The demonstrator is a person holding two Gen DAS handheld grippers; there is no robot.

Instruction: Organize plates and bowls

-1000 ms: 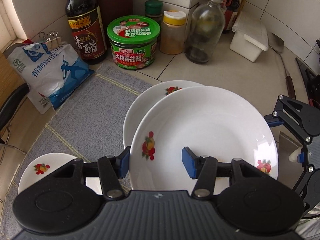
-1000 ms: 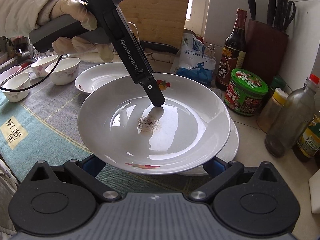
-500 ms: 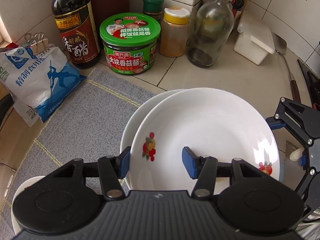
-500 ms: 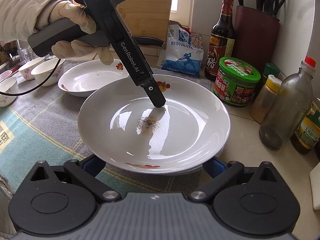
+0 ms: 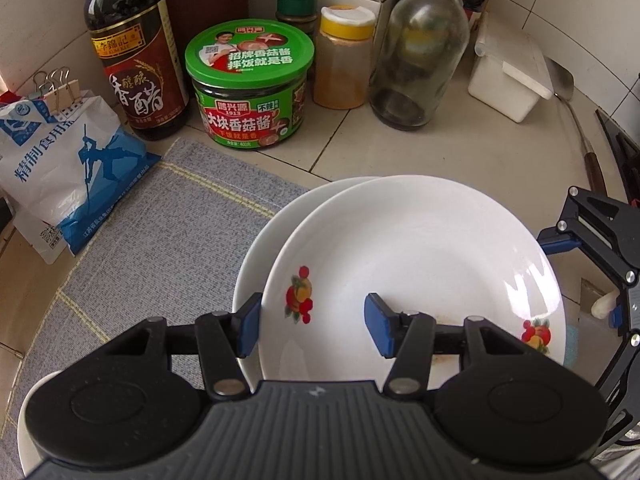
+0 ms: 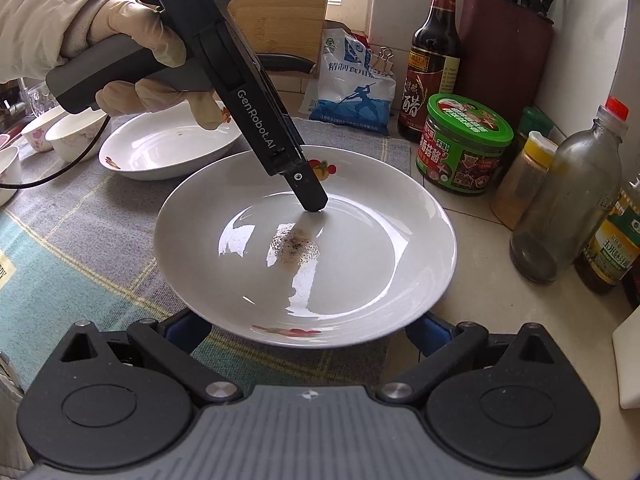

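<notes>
Nearest, in the right wrist view: right gripper (image 6: 308, 328) with arms spread wide, blue pads tucked out of sight beneath the near rim of the top plate (image 6: 380, 248). Cannot tell whether pinching that rim or only bearing it from below. Holds level above the mat (image 5: 152, 220), well off the cloth on this side.

At the plate's far rim: left gripper (image 5: 314, 330) about half open, straddling the rim loosely, one finger (image 5: 380, 330) down inside the bowl of the plate, the other just outside the edge. Not clamped; by the look of it steadying rather than carrying. Beside the inner fingertip, a smear of dark specks (image 6: 294, 246).

Directly under: lower plate (image 5: 256, 276), now only a thin crescent along the left edge. A second ago stuck out far more, flower mark showing; half a second ago less; from the right wrist now fully hidden. Jar (image 5: 248, 92) and bottles also closer than before.

Meaning, as a judgement: top plate almost centred over the lower one, stack nearly lined up, only a small nudge, lowering and letting go left.

Further back on the mat: a third plate (image 6: 160, 148), not yet stacked; beyond it, bowls (image 6: 68, 136) at the far left.
</notes>
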